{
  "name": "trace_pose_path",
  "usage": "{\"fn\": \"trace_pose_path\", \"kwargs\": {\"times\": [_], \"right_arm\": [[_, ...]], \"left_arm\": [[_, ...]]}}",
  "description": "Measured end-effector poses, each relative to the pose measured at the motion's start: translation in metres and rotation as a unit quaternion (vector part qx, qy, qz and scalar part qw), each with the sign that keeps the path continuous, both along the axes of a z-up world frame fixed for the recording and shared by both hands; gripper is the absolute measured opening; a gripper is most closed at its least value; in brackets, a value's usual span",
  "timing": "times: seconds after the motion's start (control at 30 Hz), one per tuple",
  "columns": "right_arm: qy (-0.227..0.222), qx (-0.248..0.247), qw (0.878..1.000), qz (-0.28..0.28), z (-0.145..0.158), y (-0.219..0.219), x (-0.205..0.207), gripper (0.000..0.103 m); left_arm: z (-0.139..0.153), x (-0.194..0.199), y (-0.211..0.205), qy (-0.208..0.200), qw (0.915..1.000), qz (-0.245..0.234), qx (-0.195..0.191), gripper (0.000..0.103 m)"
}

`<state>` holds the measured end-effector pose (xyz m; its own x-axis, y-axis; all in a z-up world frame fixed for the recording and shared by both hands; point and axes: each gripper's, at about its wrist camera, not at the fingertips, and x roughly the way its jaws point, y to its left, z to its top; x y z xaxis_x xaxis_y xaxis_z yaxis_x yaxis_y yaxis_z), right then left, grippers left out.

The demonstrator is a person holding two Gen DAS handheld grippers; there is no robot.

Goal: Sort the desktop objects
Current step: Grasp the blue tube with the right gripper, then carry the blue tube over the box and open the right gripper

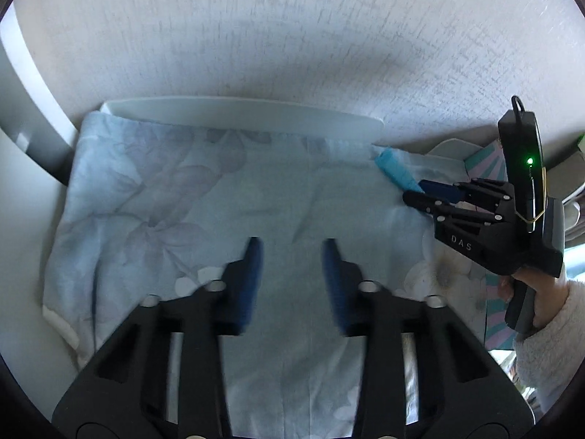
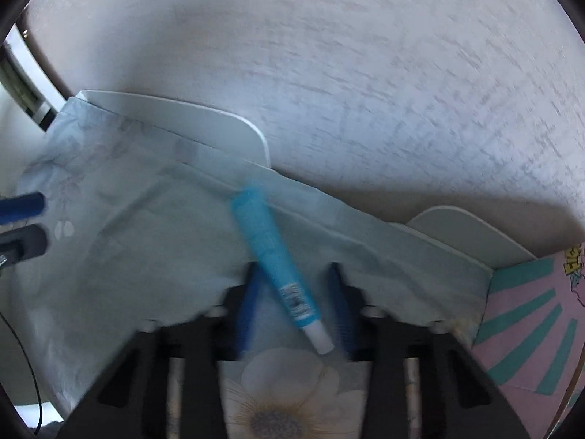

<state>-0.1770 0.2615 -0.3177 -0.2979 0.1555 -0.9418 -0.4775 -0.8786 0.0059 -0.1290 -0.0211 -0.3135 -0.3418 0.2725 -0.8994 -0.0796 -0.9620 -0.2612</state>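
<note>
Blue plastic tube with a white cap (image 2: 275, 259) lies diagonally on the pale blue floral cloth (image 2: 146, 241), cap end toward me, barcode label near the cap. Its lower half sits between my right fingers (image 2: 295, 307); the blue pads (image 2: 245, 314) stand apart on either side, and I cannot tell whether either pad touches the tube. Not clamped, as far as the right wrist view shows.

Left wrist view: same tube (image 1: 396, 173) at the far right edge of the cloth (image 1: 182, 201), with the right fingers (image 1: 426, 192) reaching in at its near end.

My left fingers (image 1: 292, 281) are spread wide, holding nothing, over the middle of the cloth. Edges are motion-blurred.

White rounded-corner panel (image 1: 241, 115) stands along the cloth's far edge against the textured white wall (image 1: 292, 36). Pink box with teal stripes (image 2: 530, 322) sits just right of the cloth.
</note>
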Motion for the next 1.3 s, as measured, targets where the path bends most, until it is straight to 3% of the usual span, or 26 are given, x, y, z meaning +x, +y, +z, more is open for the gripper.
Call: {"fn": "trace_pose_path", "kwargs": {"times": [0.07,0.3,0.57,0.77,1.0,1.17,1.3], "right_arm": [[-0.005,0.007,1.000,0.008,0.000,-0.003,-0.001,0.016],[0.018,-0.008,1.000,0.006,0.012,-0.012,0.008,0.015],[0.080,-0.004,0.997,-0.019,0.082,-0.021,0.047,0.015],[0.117,0.015,0.991,-0.066,0.133,-0.014,0.106,0.015],[0.111,0.042,0.984,-0.134,0.159,-0.002,0.184,0.015],[0.109,0.022,0.976,-0.188,0.148,0.010,0.246,0.015],[0.103,0.003,0.971,-0.214,0.128,0.017,0.277,0.015]], "left_arm": [[-0.003,0.001,0.000,-0.004,1.0000,-0.002,0.003,0.020],[0.010,0.005,0.005,0.011,0.9999,-0.010,-0.003,0.016],[0.068,0.007,0.035,0.047,0.9986,-0.024,-0.004,0.016],[0.117,0.006,0.114,0.092,0.9914,-0.093,0.005,0.016],[0.136,0.015,0.230,0.112,0.9753,-0.189,0.019,0.016],[0.125,0.025,0.301,0.096,0.9652,-0.242,0.025,0.016],[0.113,0.032,0.335,0.083,0.9610,-0.264,0.016,0.016]]}}
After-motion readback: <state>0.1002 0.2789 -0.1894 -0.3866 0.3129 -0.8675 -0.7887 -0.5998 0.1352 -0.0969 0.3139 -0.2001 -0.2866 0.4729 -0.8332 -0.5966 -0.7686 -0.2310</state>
